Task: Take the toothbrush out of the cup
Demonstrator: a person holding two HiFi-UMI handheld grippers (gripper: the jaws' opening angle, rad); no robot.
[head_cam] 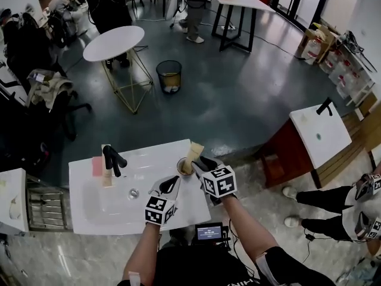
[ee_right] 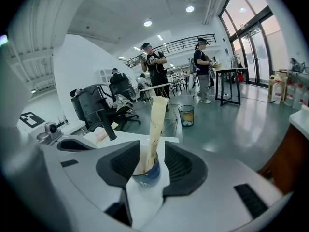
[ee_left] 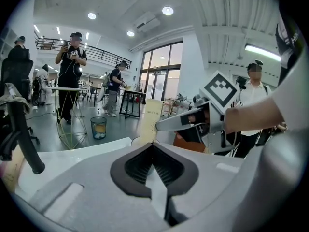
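Cup near far-right corner of white sink counter (head_cam: 89,210), R gripper (ee_right: 150,150) open round it.
Tall cream paper-packed toothbrush (ee_right: 155,122) stands in small blue cup (ee_right: 147,175), long axis near upright, top tilted slightly right in right gripper view. R jaws apart, flanking cup. L gripper (ee_left: 153,146) clenched, empty, just beside. Black faucet (head_cam: 113,159) well left, nothing in the way. Cup's blue wall shows only in right gripper view; head view gives rim only.

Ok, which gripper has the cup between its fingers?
The right gripper: its fingers stand open on either side of the blue cup holding the toothbrush. The left gripper is shut, with nothing between its fingers.
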